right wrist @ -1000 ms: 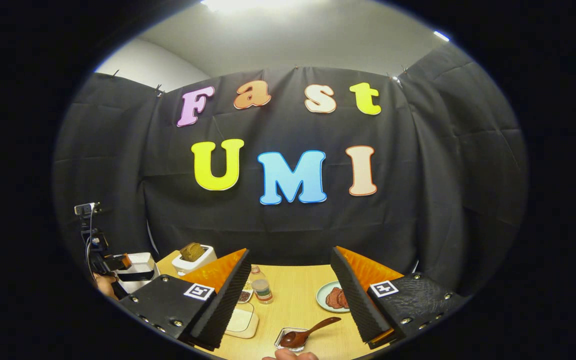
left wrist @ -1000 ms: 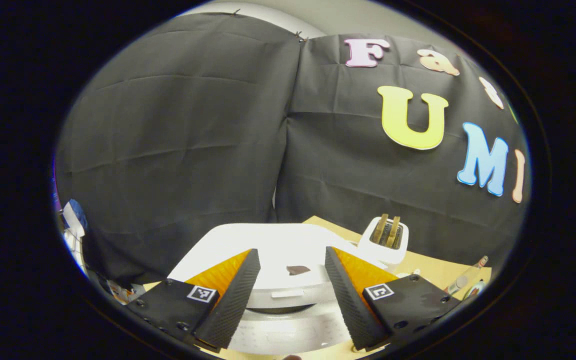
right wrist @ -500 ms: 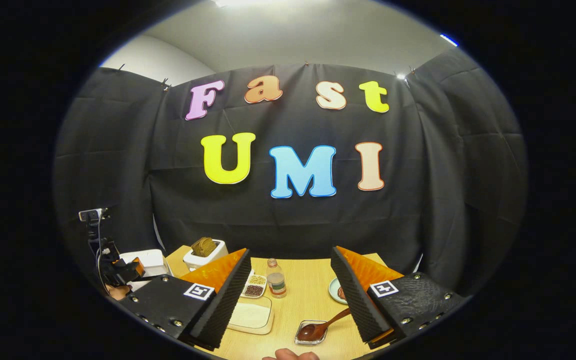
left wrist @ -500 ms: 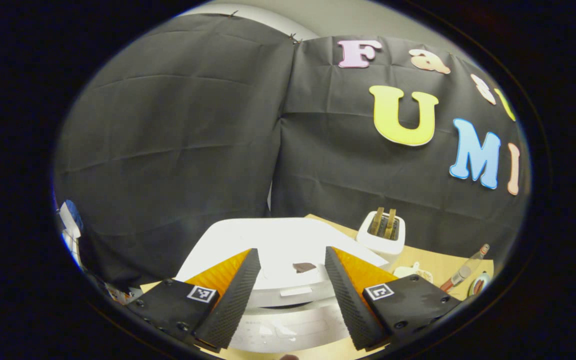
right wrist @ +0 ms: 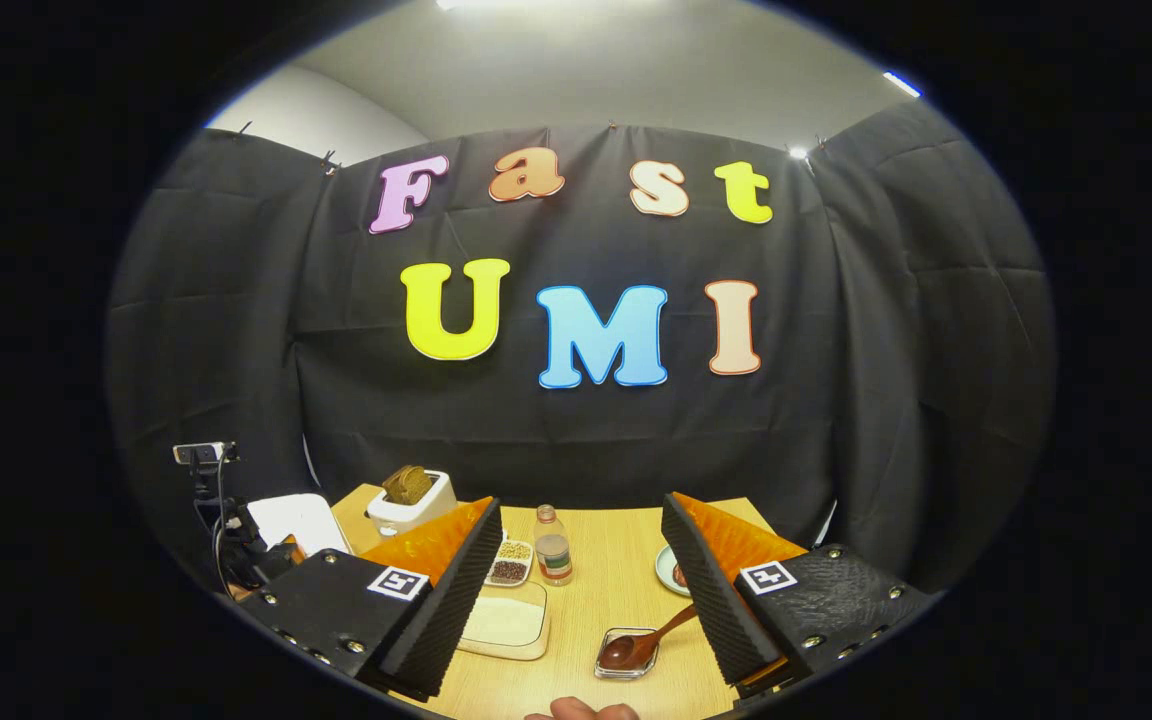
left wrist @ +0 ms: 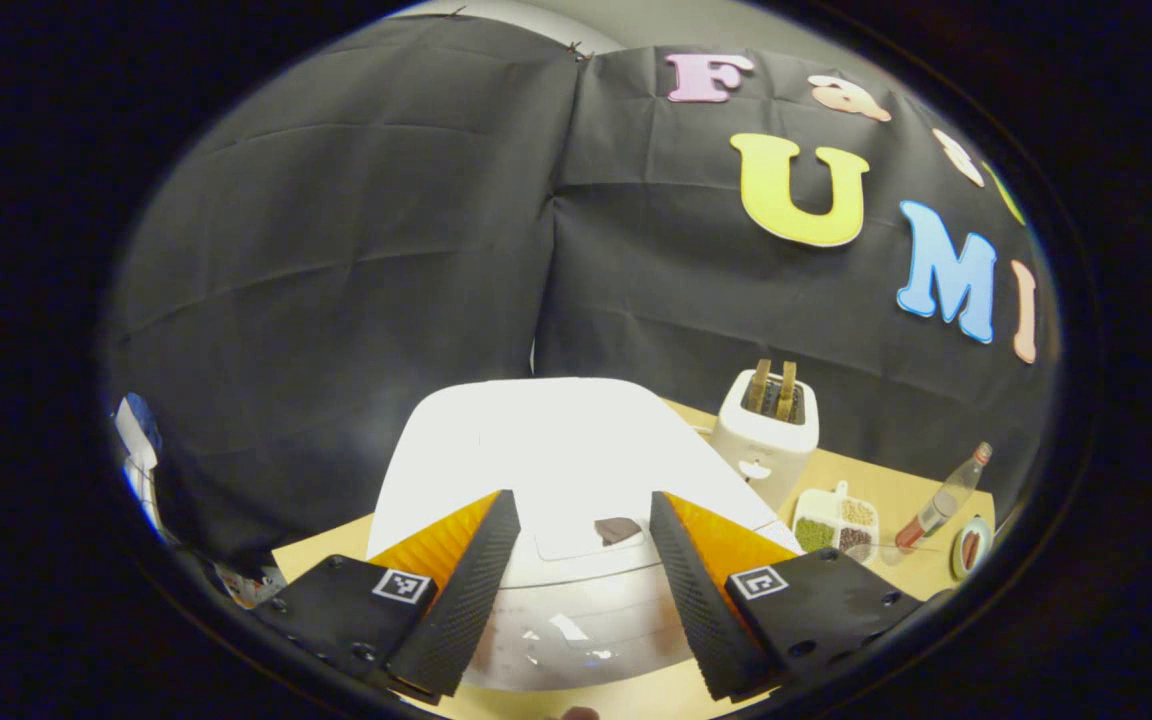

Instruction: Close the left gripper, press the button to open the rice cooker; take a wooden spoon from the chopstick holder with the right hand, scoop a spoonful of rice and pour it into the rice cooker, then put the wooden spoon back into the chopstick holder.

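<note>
A white rice cooker (left wrist: 536, 440) stands right in front of my left gripper (left wrist: 583, 500), its lid down over the body. A small dark button (left wrist: 617, 529) sits on the lid's front edge, between the open fingers and beyond them. In the right gripper view the cooker (right wrist: 296, 520) is at the far left of the wooden table (right wrist: 596, 600). A brown wooden spoon (right wrist: 636, 645) rests with its bowl in a small glass dish (right wrist: 608, 668). A tray of white rice (right wrist: 506, 620) lies to its left. My right gripper (right wrist: 580, 500) hangs open above the table, holding nothing.
A white toaster (left wrist: 768, 430) with two slices stands right of the cooker. Farther right are a divided dish of beans (left wrist: 838, 520), a small bottle (left wrist: 941, 500) and a plate (left wrist: 969, 548). The black cloth wall backs the table. A person's fingertip (right wrist: 576, 710) shows at the bottom edge.
The left gripper view has tipped downward, so the cooker's lid, toaster and dishes show more fully. The right gripper view shifted slightly, bringing the spoon dish toward the middle. Both grippers stayed open.
</note>
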Demonstrator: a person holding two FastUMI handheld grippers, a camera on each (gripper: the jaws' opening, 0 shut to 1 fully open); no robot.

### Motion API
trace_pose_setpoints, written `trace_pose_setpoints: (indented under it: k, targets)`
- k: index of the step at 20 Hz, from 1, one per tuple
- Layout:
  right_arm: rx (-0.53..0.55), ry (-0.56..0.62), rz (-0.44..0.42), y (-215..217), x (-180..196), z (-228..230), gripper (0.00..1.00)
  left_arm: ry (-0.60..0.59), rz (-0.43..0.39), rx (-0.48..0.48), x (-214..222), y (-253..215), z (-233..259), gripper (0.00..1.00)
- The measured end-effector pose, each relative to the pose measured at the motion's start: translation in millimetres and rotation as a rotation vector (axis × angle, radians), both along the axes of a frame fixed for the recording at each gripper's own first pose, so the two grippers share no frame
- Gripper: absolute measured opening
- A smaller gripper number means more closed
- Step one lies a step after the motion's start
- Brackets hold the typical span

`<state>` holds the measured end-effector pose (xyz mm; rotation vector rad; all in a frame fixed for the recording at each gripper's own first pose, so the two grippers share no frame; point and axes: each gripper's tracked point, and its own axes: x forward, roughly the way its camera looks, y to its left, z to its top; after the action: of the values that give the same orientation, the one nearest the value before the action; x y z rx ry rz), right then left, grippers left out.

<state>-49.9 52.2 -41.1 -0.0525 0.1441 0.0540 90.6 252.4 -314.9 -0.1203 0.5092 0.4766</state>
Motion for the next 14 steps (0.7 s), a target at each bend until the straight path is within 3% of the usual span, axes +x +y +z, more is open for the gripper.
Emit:
trace_pose_setpoints:
  k: [4,9,14]
  targets:
    - [0.024,0.016,0.014,5,-4,-8,0.98,0.024,-0.031,-0.014,3,-1,-1,0.95]
    - [0.053,-0.005,0.026,-4,-2,-2,0.97,-0.046,-0.09,-0.063,10,-19,17,0.95]
    - [0.092,-0.073,-0.011,-39,15,19,0.97,-0.163,-0.18,0.007,11,-54,94,0.96]
